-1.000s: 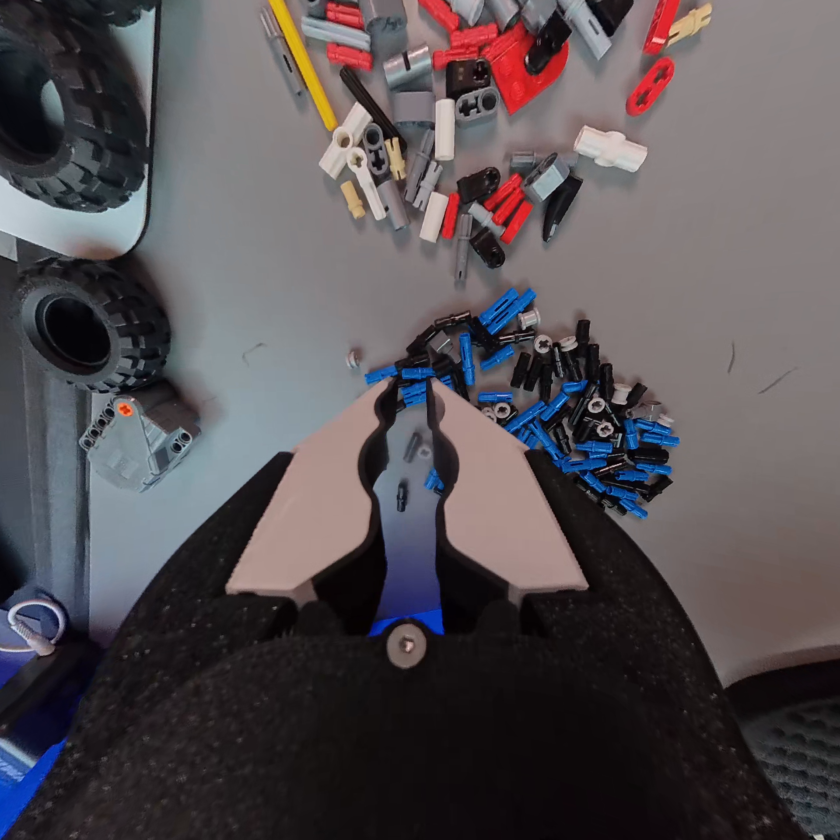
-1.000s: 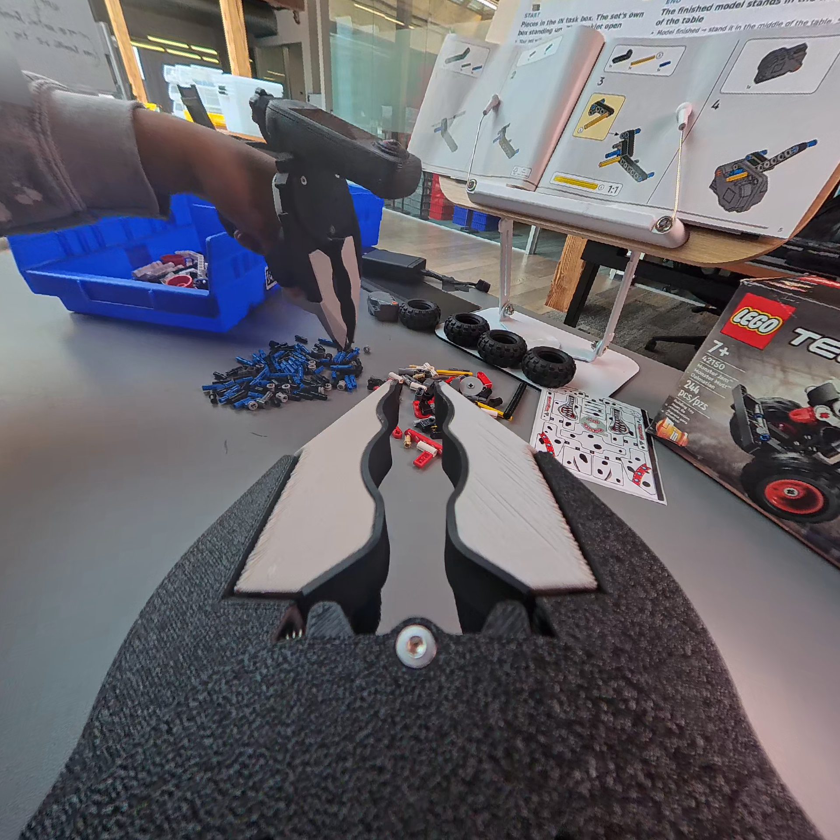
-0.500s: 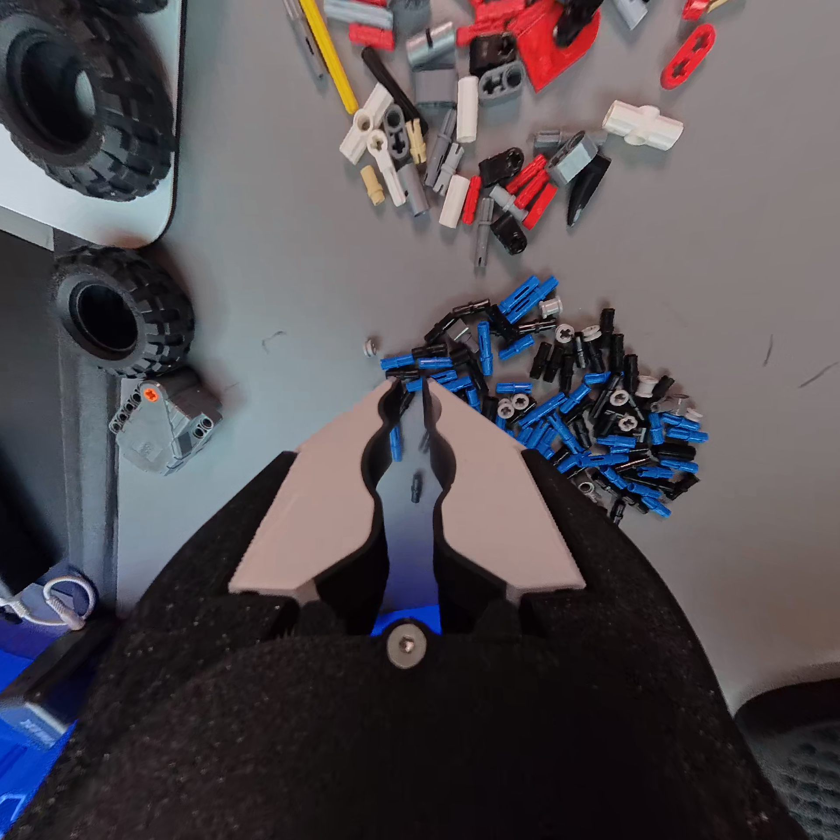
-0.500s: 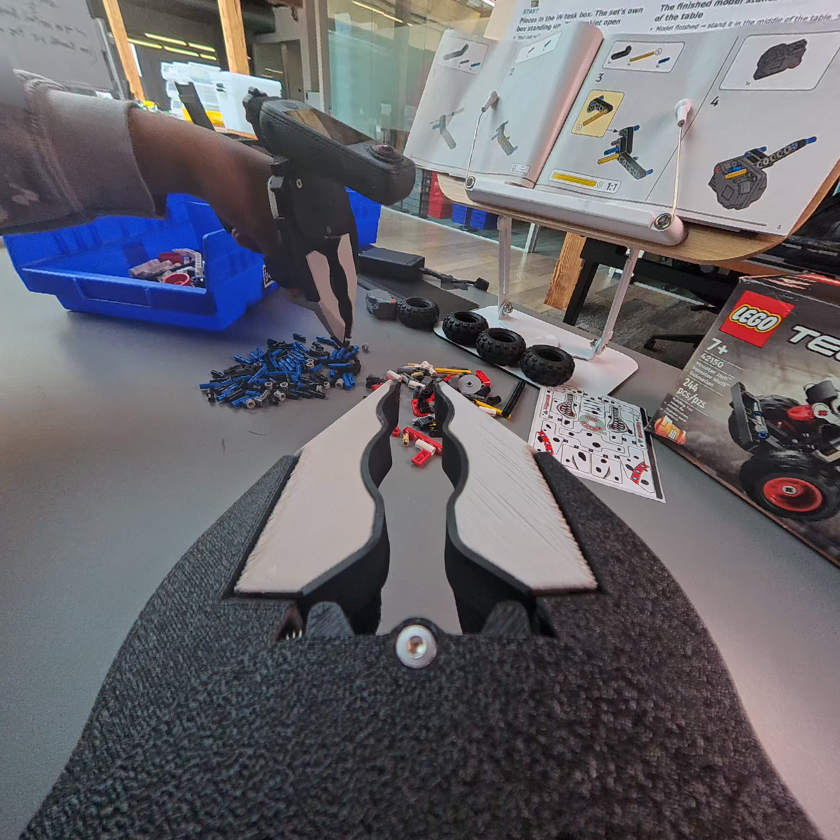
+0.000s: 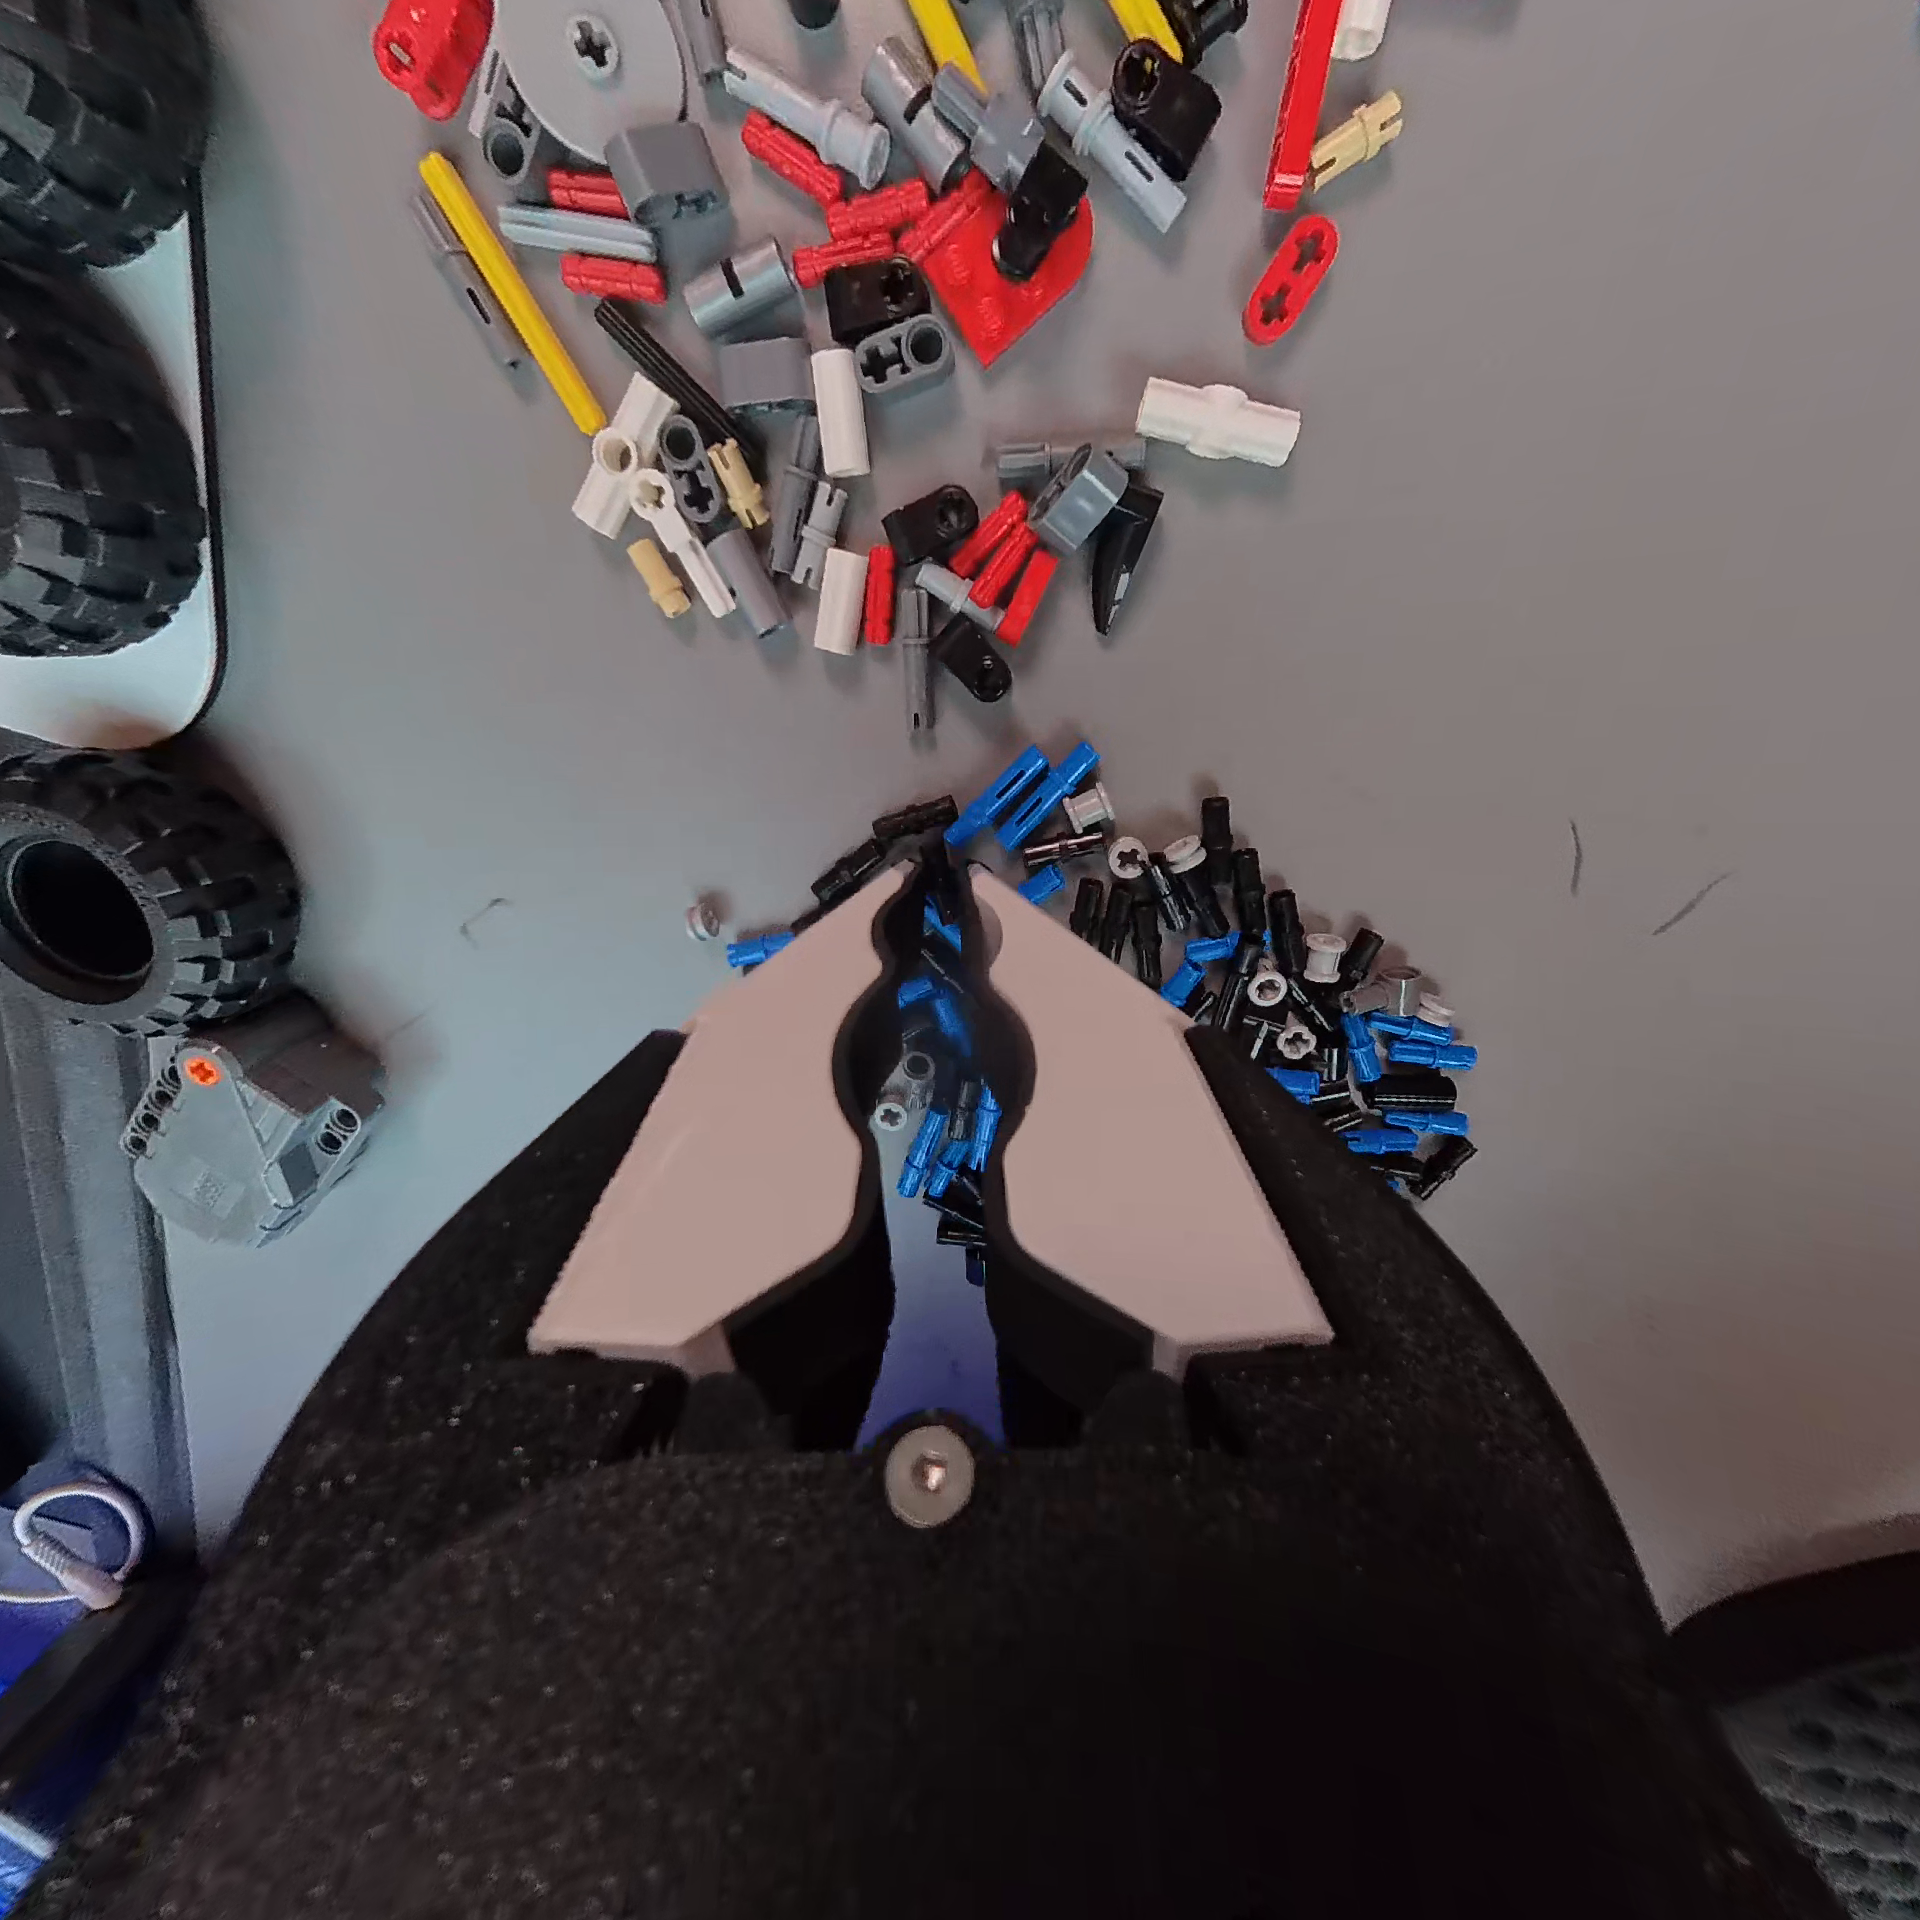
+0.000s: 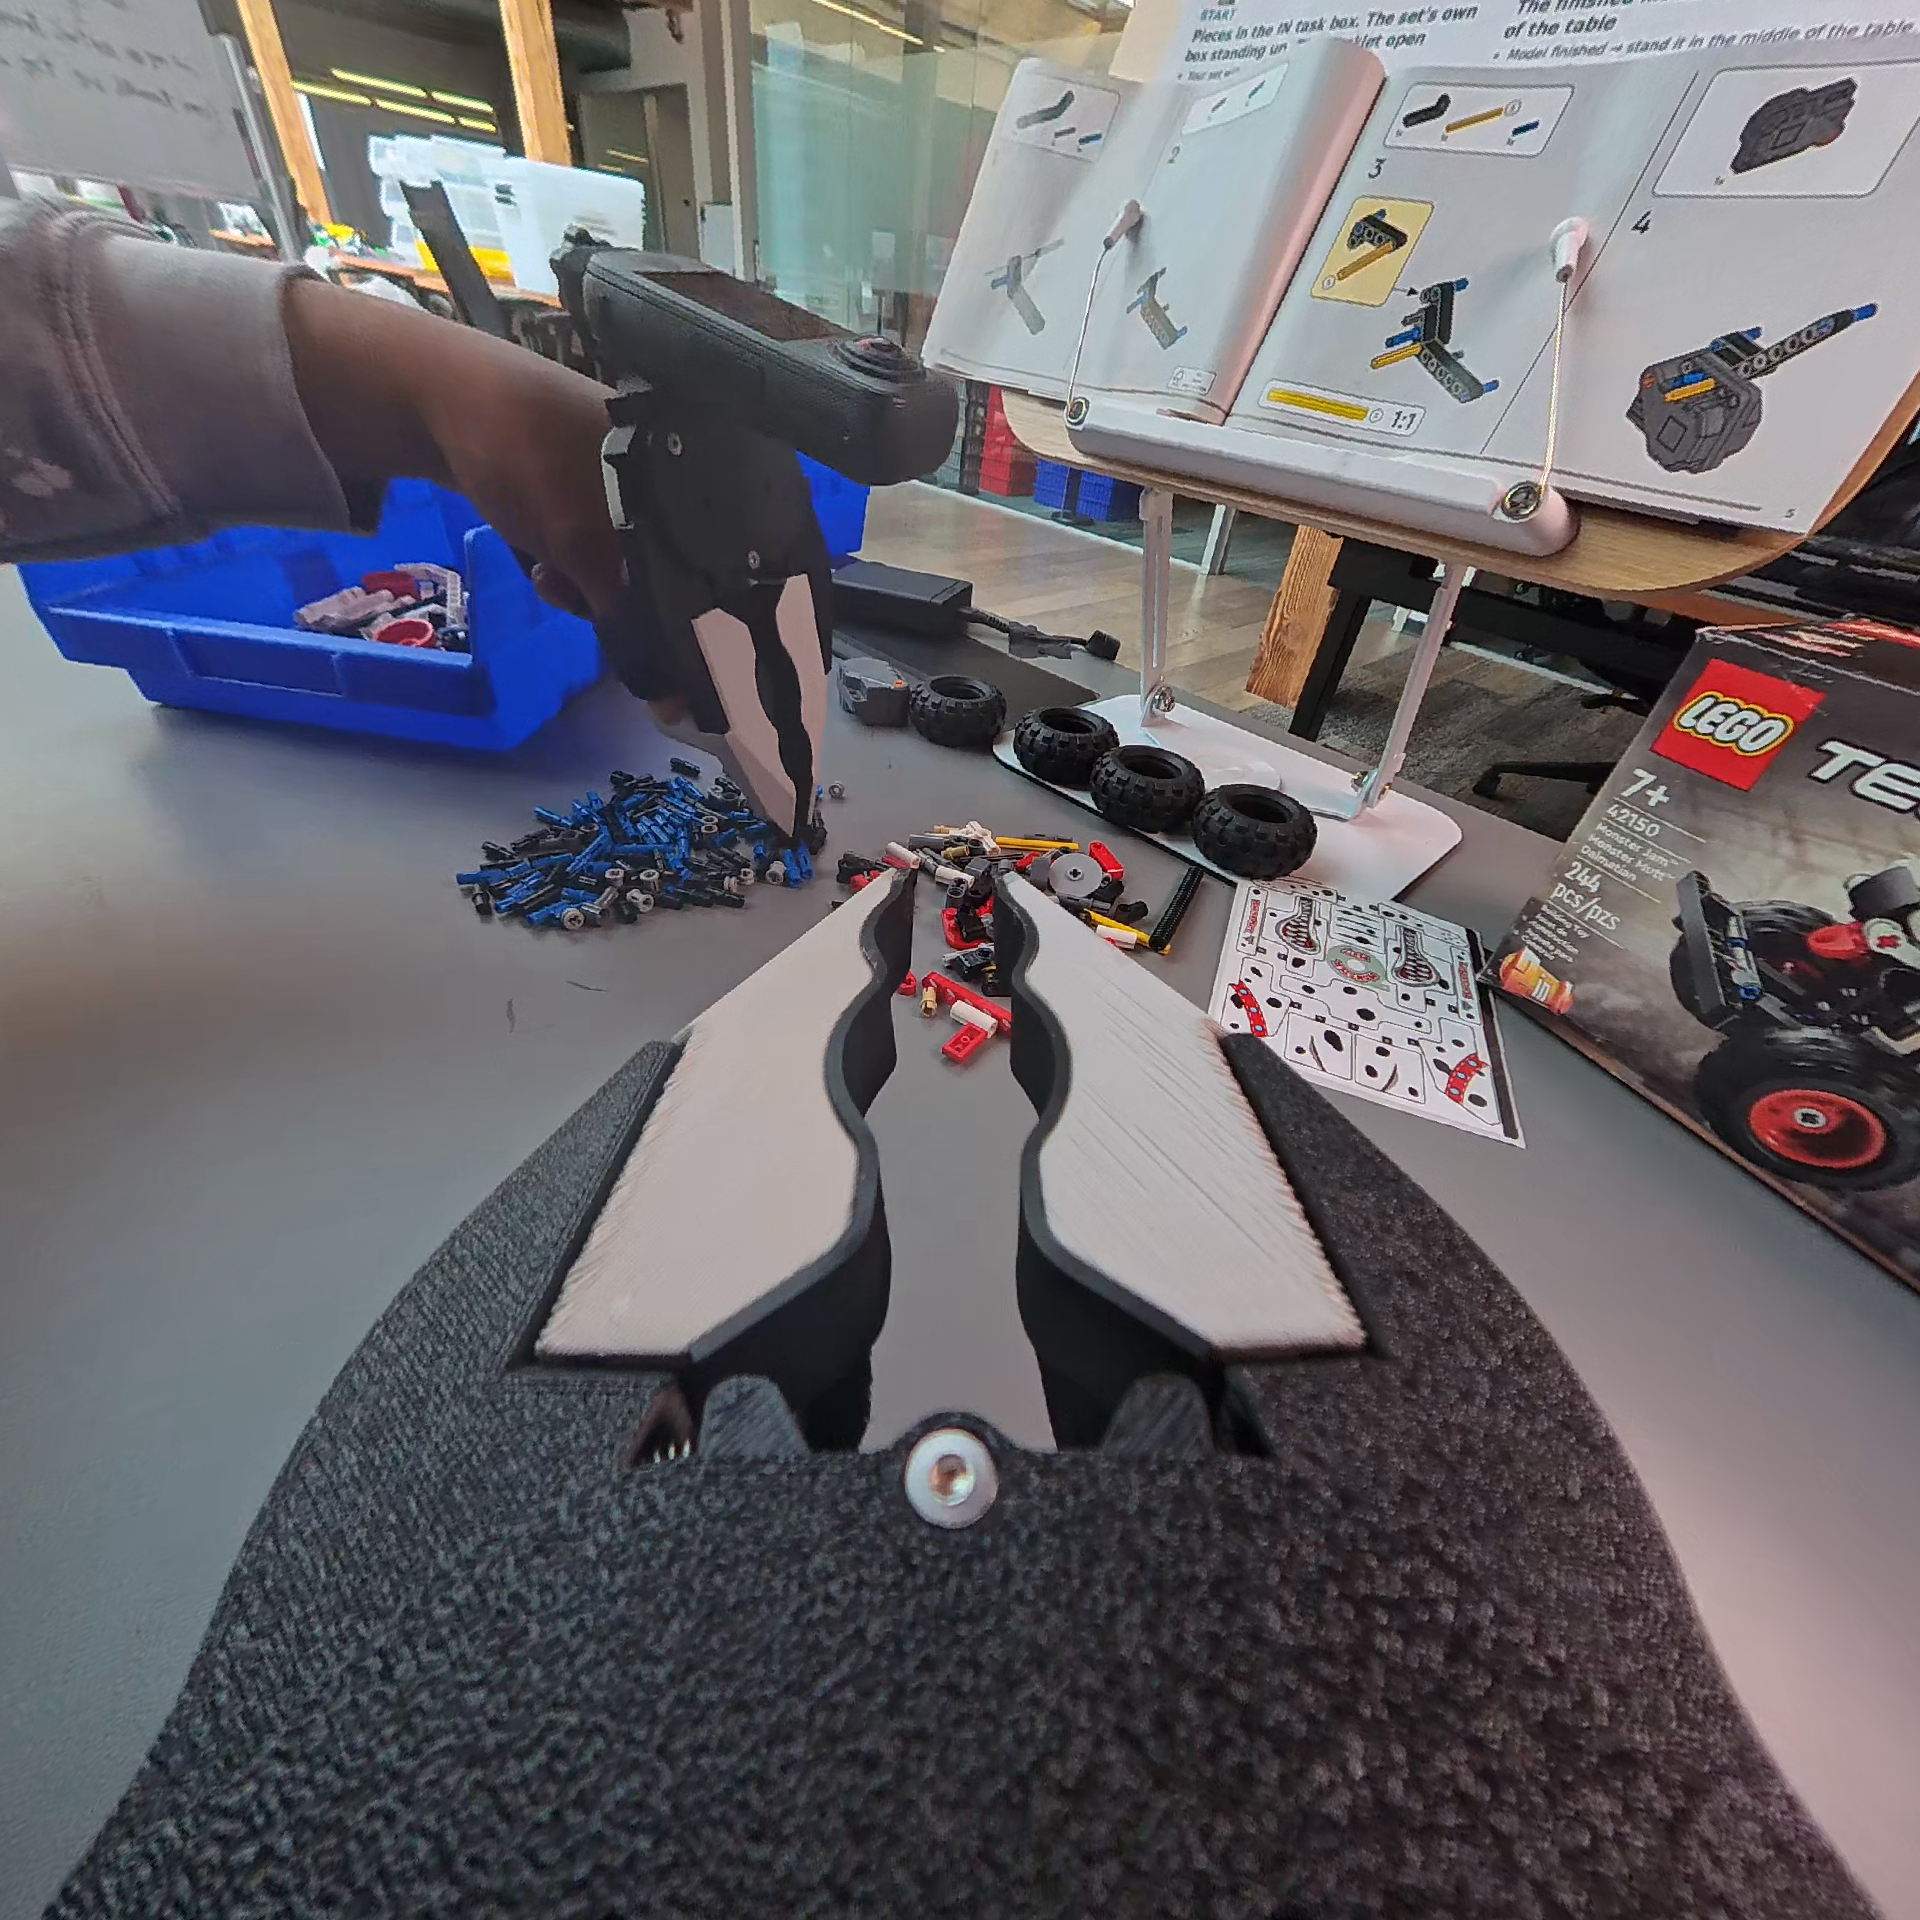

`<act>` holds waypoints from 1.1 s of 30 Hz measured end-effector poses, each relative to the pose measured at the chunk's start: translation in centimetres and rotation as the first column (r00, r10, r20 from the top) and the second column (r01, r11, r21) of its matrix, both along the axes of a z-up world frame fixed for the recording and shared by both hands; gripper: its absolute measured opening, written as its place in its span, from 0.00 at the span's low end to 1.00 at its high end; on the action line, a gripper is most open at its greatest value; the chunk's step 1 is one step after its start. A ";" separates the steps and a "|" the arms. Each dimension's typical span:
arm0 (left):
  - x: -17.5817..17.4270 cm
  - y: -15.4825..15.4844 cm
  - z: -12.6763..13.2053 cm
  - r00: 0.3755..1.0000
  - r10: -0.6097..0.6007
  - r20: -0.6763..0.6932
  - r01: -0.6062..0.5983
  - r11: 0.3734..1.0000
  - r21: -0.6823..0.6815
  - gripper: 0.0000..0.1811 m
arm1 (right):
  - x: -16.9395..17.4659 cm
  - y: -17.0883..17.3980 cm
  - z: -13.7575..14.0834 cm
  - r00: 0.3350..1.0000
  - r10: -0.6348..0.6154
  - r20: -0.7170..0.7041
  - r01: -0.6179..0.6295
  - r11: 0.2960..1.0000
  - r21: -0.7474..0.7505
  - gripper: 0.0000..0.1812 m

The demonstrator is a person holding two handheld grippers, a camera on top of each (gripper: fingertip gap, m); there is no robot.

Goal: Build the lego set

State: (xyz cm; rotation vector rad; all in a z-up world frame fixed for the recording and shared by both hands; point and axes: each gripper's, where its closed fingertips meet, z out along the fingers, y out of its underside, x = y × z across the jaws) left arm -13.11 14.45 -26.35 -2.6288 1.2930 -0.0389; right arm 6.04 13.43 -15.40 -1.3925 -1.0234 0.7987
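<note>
Left tool (image 5: pixel 940 871), black body w/ grey tapered fingers, points down into the heap of small blue and black lego pins (image 5: pixel 1288 997) on the grey tabletop (image 5: pixel 1558 623). Its tips are nearly together w/ a small black pin (image 5: pixel 932 858) between them; can't tell if it's actually pinched. In the right wrist view the same tool (image 6: pixel 798 826) shows tips down at the right edge of that pin heap (image 6: pixel 623 857), held by a person's hand (image 6: pixel 488 457).

Right tool (image 6: pixel 956 883) is parted, nothing between its fingers, above the tabletop and facing the mixed pile of red, grey, white and black lego pieces (image 6: pixel 997 894).

Beyond the pin heap lies that mixed pile (image 5: pixel 862 364), incl. a long yellow axle (image 5: pixel 509 291). Black knobby rubber tyres (image 6: pixel 1143 779) sit on the white base of the stand, which holds an open instruction booklet (image 6: pixel 1455 239). Blue plastic bin (image 6: pixel 312 655) back left, white sticker sheet (image 6: pixel 1361 997) and lego box (image 6: pixel 1766 935) to the right.
</note>
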 end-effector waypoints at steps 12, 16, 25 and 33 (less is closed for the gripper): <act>-1.8 -1.0 -0.1 0.999 0.012 -0.050 -0.014 1.000 -0.027 0.06 | -0.1 -0.1 -0.2 1.000 0.004 0.007 -0.004 1.000 -0.002 0.08; -2.3 -1.4 -0.2 0.997 0.000 -0.072 -0.003 0.999 -0.055 0.08 | -0.1 -0.1 -0.3 1.000 0.004 0.009 -0.004 1.000 0.000 0.08; -1.0 0.0 2.0 1.000 0.017 0.025 -0.019 0.998 0.063 0.09 | -0.1 0.0 -0.3 1.000 0.004 0.009 -0.004 1.000 -0.005 0.08; 0.3 -3.3 0.6 0.997 -0.062 0.035 0.065 0.992 -0.104 0.01 | -0.2 0.0 -0.5 1.000 0.003 0.014 -0.003 1.000 -0.004 0.08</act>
